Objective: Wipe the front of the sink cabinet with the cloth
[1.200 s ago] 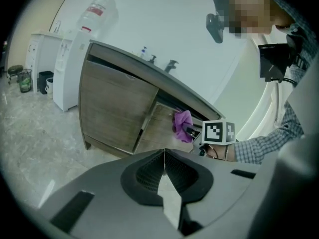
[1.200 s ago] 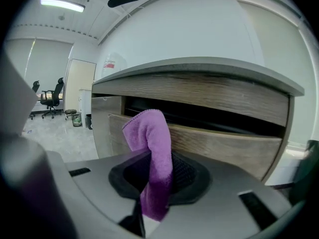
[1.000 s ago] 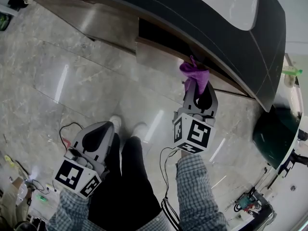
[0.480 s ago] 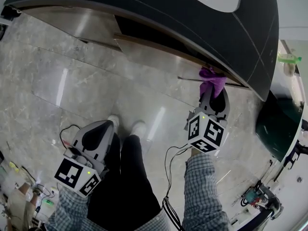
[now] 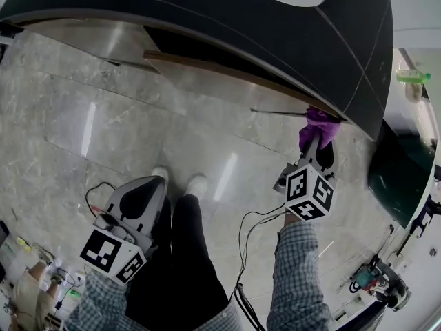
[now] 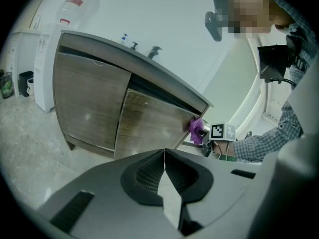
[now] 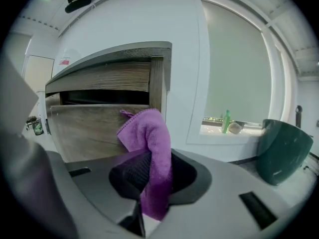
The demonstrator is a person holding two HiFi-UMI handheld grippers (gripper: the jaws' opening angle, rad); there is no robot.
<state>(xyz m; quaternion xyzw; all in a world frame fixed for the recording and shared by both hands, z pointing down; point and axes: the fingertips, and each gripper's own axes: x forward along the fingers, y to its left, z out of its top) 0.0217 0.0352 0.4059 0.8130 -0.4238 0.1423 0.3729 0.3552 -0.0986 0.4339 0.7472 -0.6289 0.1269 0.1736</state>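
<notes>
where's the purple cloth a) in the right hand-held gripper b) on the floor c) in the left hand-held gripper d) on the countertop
a: the purple cloth is pinched in the right hand-held gripper by the cabinet front; the left hand-held gripper is shut, empty.

The head view looks steeply down from above: floor [image 5: 124, 116] fills the middle, the dark countertop [image 5: 275, 26] curves along the top, the left gripper [image 5: 156, 185] sits lower left and the right gripper [image 5: 314, 149] centre right. The left gripper view, low and well back, faces the cabinet [image 6: 89, 103] front at centre left. The right gripper view sits close to what seems that cabinet's right end; all three views share the cabinet and the cloth [image 7: 149, 133].
</notes>
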